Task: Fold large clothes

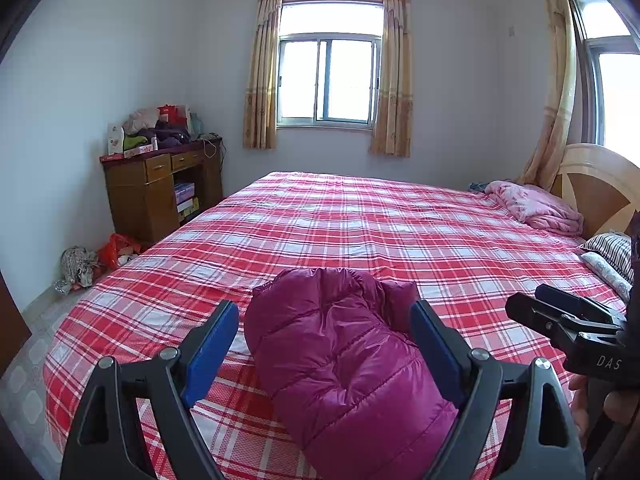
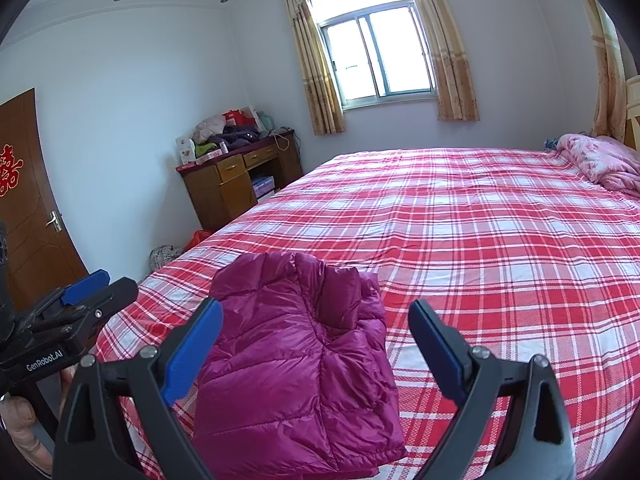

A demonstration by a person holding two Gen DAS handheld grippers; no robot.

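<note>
Folded jacket (image 1: pixel 344 360) laid on bed (image 1: pixel 360 220) near its front edge; blanket (image 1: pixel 536 206) behind, by headboard (image 1: pixel 600 184); desk (image 1: pixel 160 188) left.

jacket (image 1: pixel 344 360) bottom cut off, headboard (image 1: pixel 600 184) cropped
</note>
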